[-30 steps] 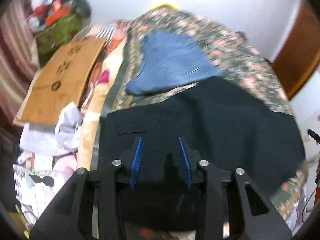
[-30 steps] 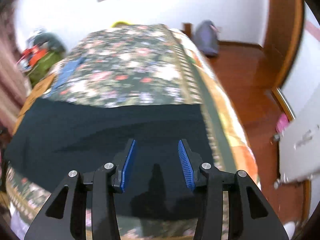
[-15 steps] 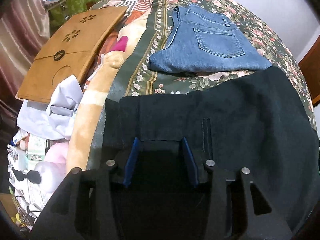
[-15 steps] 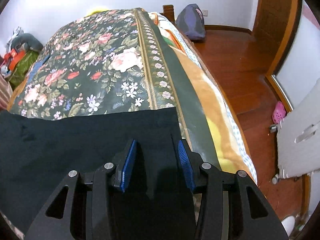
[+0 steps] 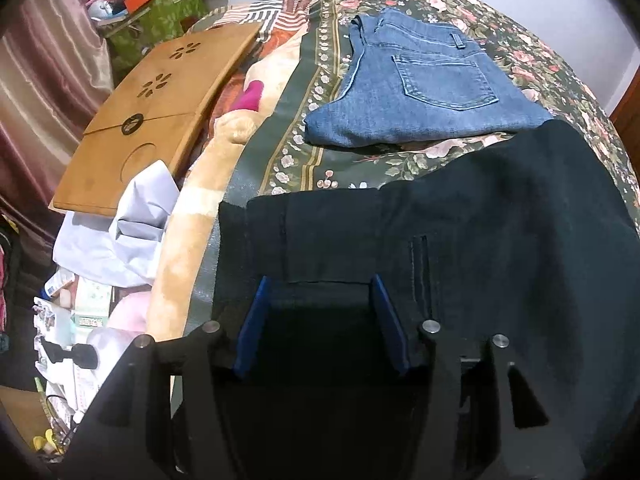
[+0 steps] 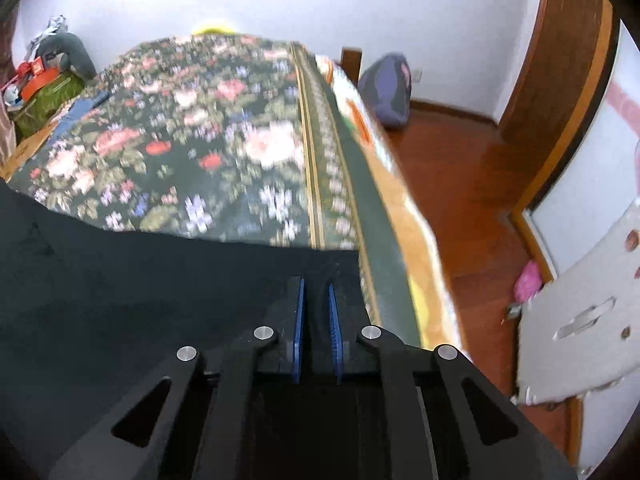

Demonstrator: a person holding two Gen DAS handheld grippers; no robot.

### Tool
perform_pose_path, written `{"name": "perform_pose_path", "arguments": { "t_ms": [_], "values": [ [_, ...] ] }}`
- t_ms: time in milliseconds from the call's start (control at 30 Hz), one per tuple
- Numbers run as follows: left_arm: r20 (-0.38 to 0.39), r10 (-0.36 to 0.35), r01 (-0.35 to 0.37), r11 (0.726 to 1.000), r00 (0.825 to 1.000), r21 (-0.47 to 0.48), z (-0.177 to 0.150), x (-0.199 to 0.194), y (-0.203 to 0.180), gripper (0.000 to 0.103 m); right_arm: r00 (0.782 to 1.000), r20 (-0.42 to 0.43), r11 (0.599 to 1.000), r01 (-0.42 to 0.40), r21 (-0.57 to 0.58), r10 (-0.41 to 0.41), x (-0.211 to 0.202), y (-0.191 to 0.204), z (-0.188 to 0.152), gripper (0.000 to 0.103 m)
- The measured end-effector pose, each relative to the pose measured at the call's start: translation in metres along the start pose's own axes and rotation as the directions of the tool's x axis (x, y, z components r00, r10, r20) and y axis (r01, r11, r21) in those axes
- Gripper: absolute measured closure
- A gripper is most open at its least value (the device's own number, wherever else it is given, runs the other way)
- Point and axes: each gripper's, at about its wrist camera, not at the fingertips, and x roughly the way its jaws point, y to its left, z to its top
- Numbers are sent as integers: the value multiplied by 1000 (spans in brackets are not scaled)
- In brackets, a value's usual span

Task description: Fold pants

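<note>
Black pants (image 5: 460, 240) lie spread across the near end of a floral bedspread (image 5: 520, 52). My left gripper (image 5: 320, 284) is open, low over the waistband end, with a fabric edge lying between its blue pads. In the right wrist view the same black pants (image 6: 140, 280) cover the lower left. My right gripper (image 6: 316, 288) has closed on the hem corner of the pants near the bed's right edge, with the dark cloth pinched between the pads.
Folded blue jeans (image 5: 420, 88) lie beyond the black pants. A wooden lap tray (image 5: 152, 112), a pale cloth (image 5: 120, 228) and clutter sit left of the bed. On the right are a wood floor (image 6: 460, 180), a purple bag (image 6: 386, 88) and a grey panel (image 6: 580, 300).
My right gripper has closed on the pants' hem corner and the view has tilted up. My left gripper has dropped onto the waistband and stays open.
</note>
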Motion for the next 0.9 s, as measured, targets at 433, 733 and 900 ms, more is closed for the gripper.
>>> {"name": "perform_pose_path", "arguments": {
  "t_ms": [433,733,900],
  "values": [
    [22,31,-31,1000,999,7,-3,-2,-1,43,995,-58,997,74,-29,-76,39,0,17,93],
    [91,-6,-3,995,996,97,0,-53,-21,43,995,-99,1000,-22,18,24,-3,0,23,78],
    [144,-116,89,980,983,179,-4,-95,-65,42,975,-43,976,-216,8,216,-46,38,23,64]
  ]
}}
